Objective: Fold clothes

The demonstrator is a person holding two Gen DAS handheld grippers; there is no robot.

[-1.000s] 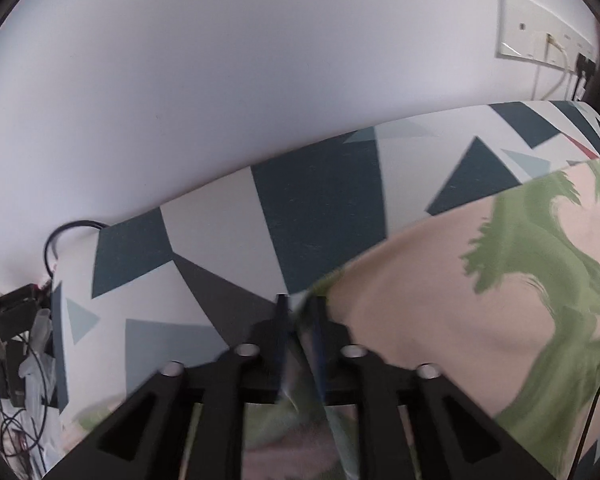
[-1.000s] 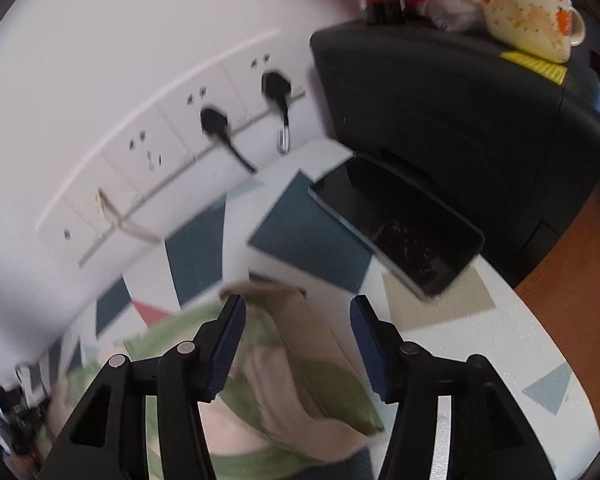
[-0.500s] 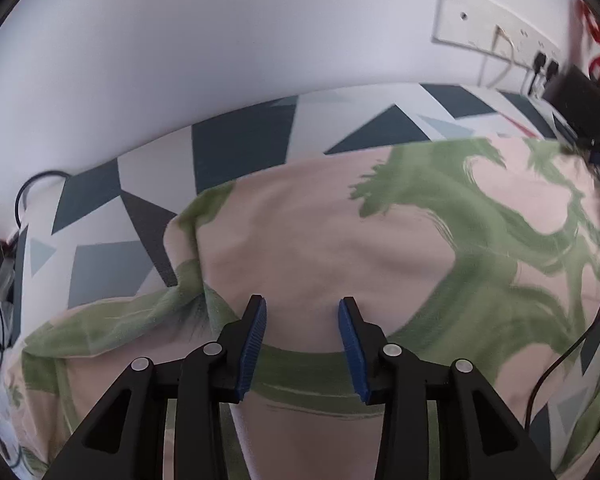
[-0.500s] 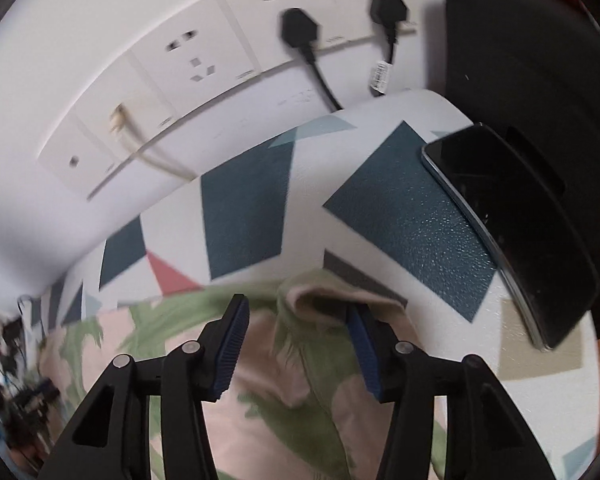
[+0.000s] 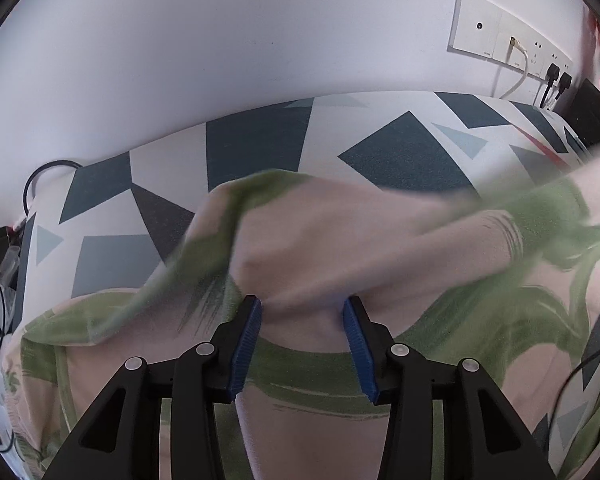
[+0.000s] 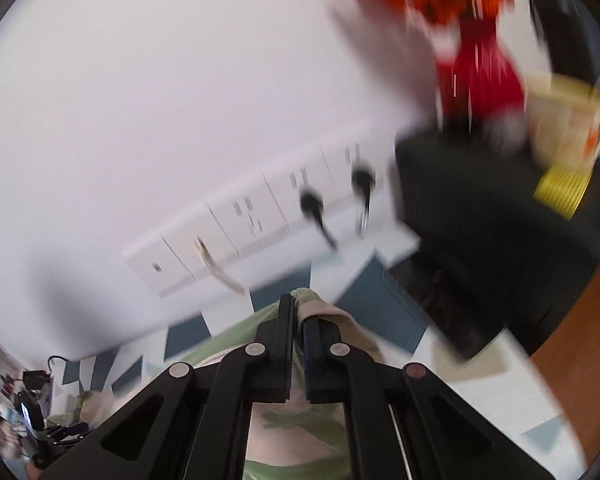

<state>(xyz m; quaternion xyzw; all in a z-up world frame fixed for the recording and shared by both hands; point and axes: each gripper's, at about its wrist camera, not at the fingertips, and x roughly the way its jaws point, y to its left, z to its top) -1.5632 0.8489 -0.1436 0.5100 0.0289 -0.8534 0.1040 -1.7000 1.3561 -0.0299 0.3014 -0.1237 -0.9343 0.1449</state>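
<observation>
A pale pink garment with green brush-stroke print (image 5: 380,240) lies on the table's geometric blue, grey and white cover (image 5: 256,148). My left gripper (image 5: 302,308) points down at it, its blue-padded jaws opening. A raised fold of the cloth sits between them, not pinched. In the right wrist view my right gripper (image 6: 299,308) is shut on a corner of the garment (image 6: 328,312) and holds it lifted above the table cover (image 6: 380,292). From that corner the cloth stretches in a blurred band across the left wrist view.
White wall sockets (image 5: 500,44) with plugs (image 6: 312,204) run along the back wall. A black box (image 6: 480,208) stands at the right, with red items and a cream bowl (image 6: 560,132) on top. Cables (image 5: 40,176) crowd the left end, and a thin black cable (image 5: 572,376) crosses the right.
The right gripper closed on the garment's corner and rose with it, pulling the cloth up. The left gripper let go of the cloth's edge, opened and now stands over the garment.
</observation>
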